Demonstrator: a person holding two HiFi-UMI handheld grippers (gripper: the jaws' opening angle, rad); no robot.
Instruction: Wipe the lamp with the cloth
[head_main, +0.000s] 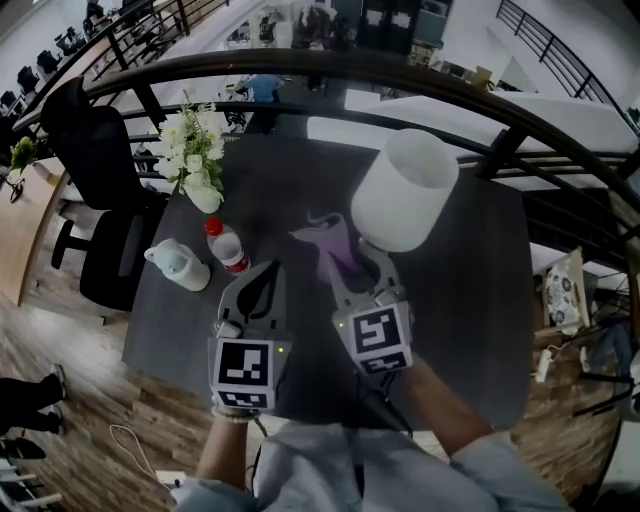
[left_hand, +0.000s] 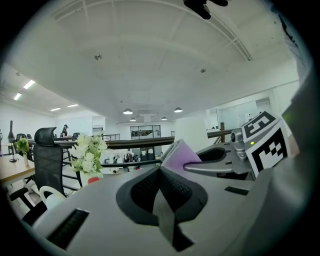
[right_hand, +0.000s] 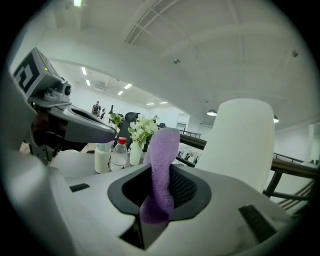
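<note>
**A:** Which of your two is better placed for the lamp (head_main: 405, 190)?

**B:** My right gripper (right_hand: 160, 192). From it the lamp stands just ahead and a little to the right, upright on the dark table (head_main: 480, 330), so the long axis of its shade (right_hand: 240, 145) runs straight up. My left gripper (left_hand: 161, 192) sits further off, on the far side of the right one.

**A:** And the cloth (right_hand: 161, 160)?

**B:** Clamped in my right jaws. The purple strip sticks up out of them and leans forward, with the shade beside it on the right.

**A:** Is it touching the shade?

**B:** I can't say for sure. From the head view the cloth sits under the shade's near edge, and the overlap hides any gap.

**A:** What about the left?

**B:** Its jaws are pressed together with nothing between them.

**A:** So what does the next move need?

**B:** I'd judge a short push forward and right, then strokes up and down the shade.
</note>
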